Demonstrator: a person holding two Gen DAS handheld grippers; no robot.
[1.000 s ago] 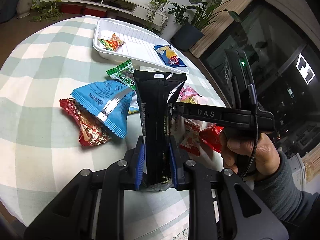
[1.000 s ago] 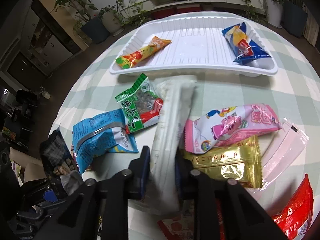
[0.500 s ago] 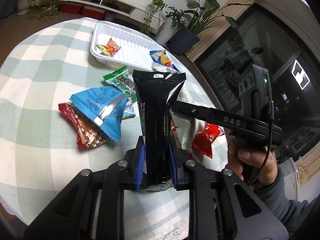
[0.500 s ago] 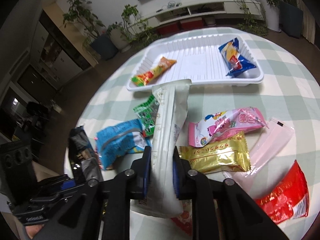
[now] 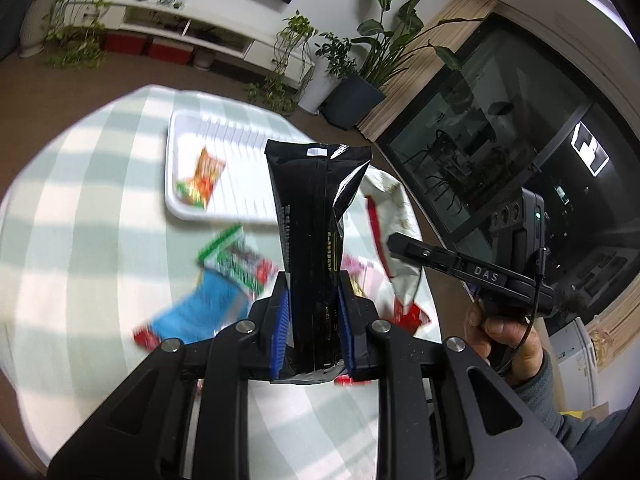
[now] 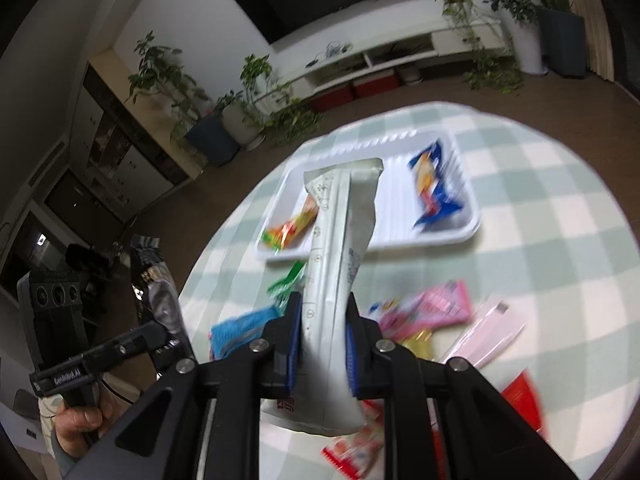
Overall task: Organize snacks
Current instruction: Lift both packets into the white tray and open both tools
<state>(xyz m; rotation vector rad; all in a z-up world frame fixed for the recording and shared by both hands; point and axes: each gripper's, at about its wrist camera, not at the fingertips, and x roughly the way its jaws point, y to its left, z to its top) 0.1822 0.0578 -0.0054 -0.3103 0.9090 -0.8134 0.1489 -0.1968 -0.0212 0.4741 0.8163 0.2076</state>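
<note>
Snacks in bright wrappers lie loose on our round table with the green-and-white checked cloth (image 6: pixel 560 200), and two of them are up off it in our grips. The tall black glossy packet (image 5: pixel 312 240) stands upright, clamped low between the blue pads of our left gripper (image 5: pixel 312 328). The long white paper-like packet (image 6: pixel 340 248) leans slightly, pinched the same way in our right gripper (image 6: pixel 320 344). Both tools point forward and down over the table, each hand wrapped around a handle, and we see the right hand (image 5: pixel 508 344) at the edge of the left view.

The white ribbed plastic tray (image 6: pixel 468 232) sits at the far side and holds an orange-and-green sachet (image 5: pixel 202 178). Only the right view shows the blue packet (image 6: pixel 434 184) in the tray, along with the pink packet (image 6: pixel 432 306) and clear sleeve (image 6: pixel 492 332) on the cloth. The left view shows the green packet (image 5: pixel 236 260) overlapping the light blue one (image 5: pixel 200 312). Much of the table is blurred.
</note>
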